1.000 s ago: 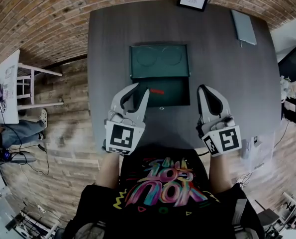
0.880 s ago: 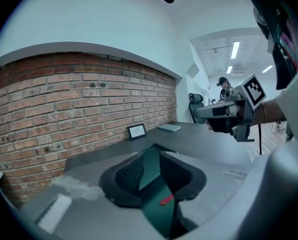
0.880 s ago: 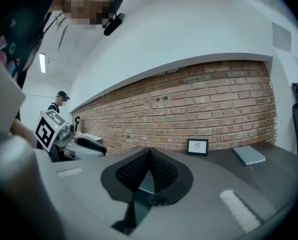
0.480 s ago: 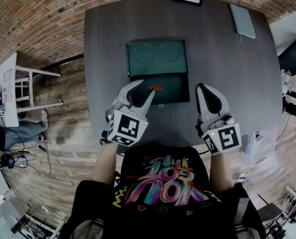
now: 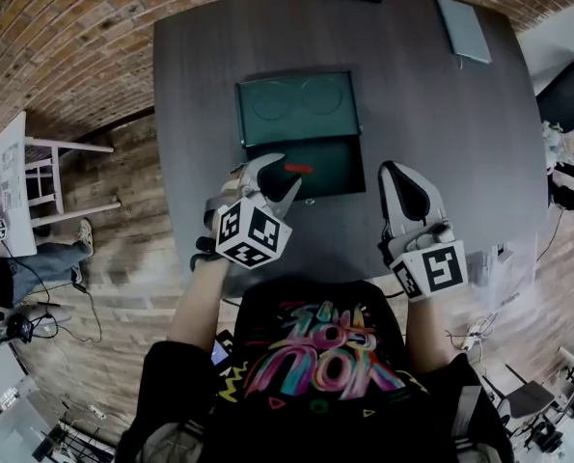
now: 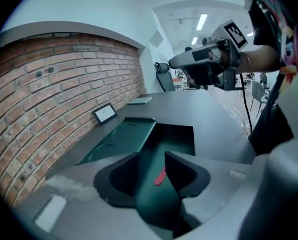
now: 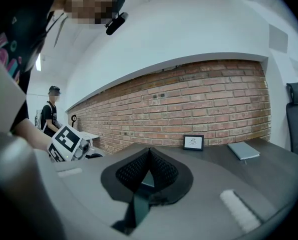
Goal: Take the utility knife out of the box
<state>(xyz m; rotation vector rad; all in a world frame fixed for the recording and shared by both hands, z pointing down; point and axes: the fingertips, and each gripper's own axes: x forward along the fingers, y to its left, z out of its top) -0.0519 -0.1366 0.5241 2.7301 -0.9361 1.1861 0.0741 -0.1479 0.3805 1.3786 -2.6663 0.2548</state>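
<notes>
Left tongs [image 6: 152, 160] just opening wide, empty, over box [image 5: 333, 168]; red utility knife [image 6: 160, 175] seemingly beyond tips. Right tongs [image 7: 149, 151] closed, empty.

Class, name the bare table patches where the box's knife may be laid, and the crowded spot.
Free: the wide stretch of table right of the box, bordered by notebook and right tool; the strip left of it. Crowded: the box's near edge, where the left tool, jaws just opening, nothing gripped, hangs by the knife.

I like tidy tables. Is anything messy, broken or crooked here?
Nothing stands out. The green box sits open on the table, its lid laid flat, the red utility knife lying inside.
</notes>
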